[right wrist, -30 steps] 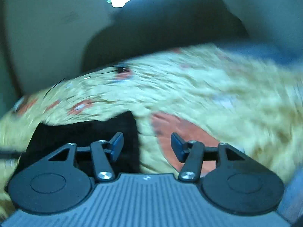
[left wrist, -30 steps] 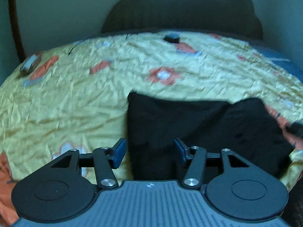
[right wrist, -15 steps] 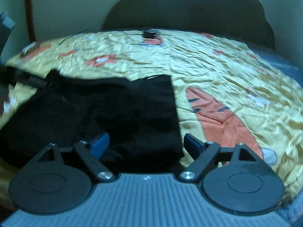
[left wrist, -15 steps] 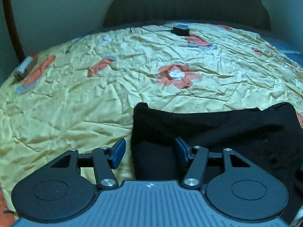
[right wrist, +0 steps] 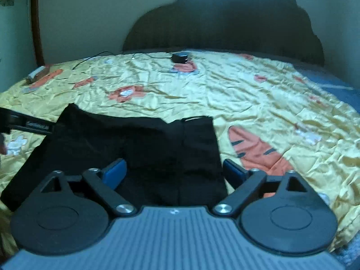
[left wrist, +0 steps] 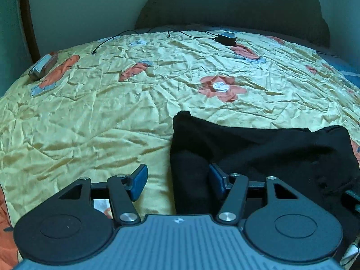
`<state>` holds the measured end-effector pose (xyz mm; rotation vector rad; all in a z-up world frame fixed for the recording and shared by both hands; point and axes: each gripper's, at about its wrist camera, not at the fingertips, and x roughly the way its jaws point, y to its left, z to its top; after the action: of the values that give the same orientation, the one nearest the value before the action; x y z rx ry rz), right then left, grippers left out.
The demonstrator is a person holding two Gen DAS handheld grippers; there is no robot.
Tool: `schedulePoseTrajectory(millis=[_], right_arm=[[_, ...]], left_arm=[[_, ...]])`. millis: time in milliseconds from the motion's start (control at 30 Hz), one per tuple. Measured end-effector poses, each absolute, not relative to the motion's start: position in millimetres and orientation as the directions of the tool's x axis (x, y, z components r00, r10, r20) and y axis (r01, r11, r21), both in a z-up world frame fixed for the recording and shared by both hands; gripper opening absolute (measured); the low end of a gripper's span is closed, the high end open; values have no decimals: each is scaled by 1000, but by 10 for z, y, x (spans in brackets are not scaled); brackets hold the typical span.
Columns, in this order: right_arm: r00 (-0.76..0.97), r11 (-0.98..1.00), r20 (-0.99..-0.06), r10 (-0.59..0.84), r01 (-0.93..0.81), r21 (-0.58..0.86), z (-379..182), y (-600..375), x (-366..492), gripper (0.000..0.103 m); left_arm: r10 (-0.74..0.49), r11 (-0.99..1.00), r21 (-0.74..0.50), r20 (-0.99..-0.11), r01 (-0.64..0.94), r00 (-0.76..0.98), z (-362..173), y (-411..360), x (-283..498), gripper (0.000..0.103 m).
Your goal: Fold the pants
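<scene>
Black pants (left wrist: 258, 153) lie folded flat on a yellow flowered bedspread (left wrist: 112, 112). In the left wrist view my left gripper (left wrist: 177, 181) is open, its jaws straddling the pants' near left edge. In the right wrist view the pants (right wrist: 135, 148) fill the lower middle. My right gripper (right wrist: 174, 173) is open wide over their near right edge. The left gripper shows as a dark bar at the pants' left side (right wrist: 29, 123).
A black charger block (left wrist: 226, 38) with a cable lies near the dark headboard (left wrist: 225, 11). A small box-like object (left wrist: 41, 67) sits at the bedspread's far left edge. A blue sheet (right wrist: 337, 87) shows at the right.
Both grippers moved in over the pants' near edges. The right gripper swung left from the bare bedspread onto the pants and opened wider. The left gripper stayed open.
</scene>
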<state>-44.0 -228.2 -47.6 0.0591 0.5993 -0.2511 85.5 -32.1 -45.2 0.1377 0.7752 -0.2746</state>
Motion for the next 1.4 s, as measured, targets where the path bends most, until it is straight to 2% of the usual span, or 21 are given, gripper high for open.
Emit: schedulePoseTrajectory(millis=[100,200,500,700,900,933,1000,1067,1100,1167,1233,1367,1400], right_arm=[[748,969,-631,-206,245,-26,-657,-2308,-335,100],[753,964,-628,-198,265,14,-680,-2356,-359,101],[786,960,-570,-241,280,-20,-523,-2335,-461,100],[737,965,-635,-229,257,-50,-717,-2356,-490,101],[785,956,-564,-257,291,-31,-567,-2424,-567,101],[794,957,-551,-257,288,-31,-514,-2434,-518,100],[808,965,-542,-233,260,-27,-429,-2442,-413,83],[827,972,-520,-214,232,-31,-365,-2448,-292,74],[823,974,-527,-211,222,-43,-355,-2447,-201,66],[817,978,-542,-196,205,-43,-362,-2454,-32,60],[804,982,-572,-163,187,-17,-402,-2483,138,50],[776,981,-614,-145,194,13,-493,-2558,408,49],[759,981,-633,-151,195,0,-528,-2562,478,53]], left_arm=[[-194,960,8,-704,281,683,-494,-263,800,62],[-195,962,-1,-704,274,683,-478,-215,740,62],[-220,964,-44,-686,262,694,-444,-65,393,63],[-220,959,-21,-684,282,696,-472,-17,254,65],[-218,957,-3,-670,290,710,-399,-67,222,66],[-214,956,6,-665,292,715,-383,-93,237,66],[-212,955,21,-650,295,730,-333,-156,310,66],[-221,953,20,-636,302,739,-296,-203,422,66],[-223,953,17,-640,304,735,-288,-237,505,66],[-237,950,3,-646,312,725,-296,-306,660,66],[-223,950,23,-648,312,728,-317,-386,794,66],[-168,951,85,-668,299,725,-435,-533,1058,66],[-163,950,88,-681,301,714,-491,-552,1117,66]])
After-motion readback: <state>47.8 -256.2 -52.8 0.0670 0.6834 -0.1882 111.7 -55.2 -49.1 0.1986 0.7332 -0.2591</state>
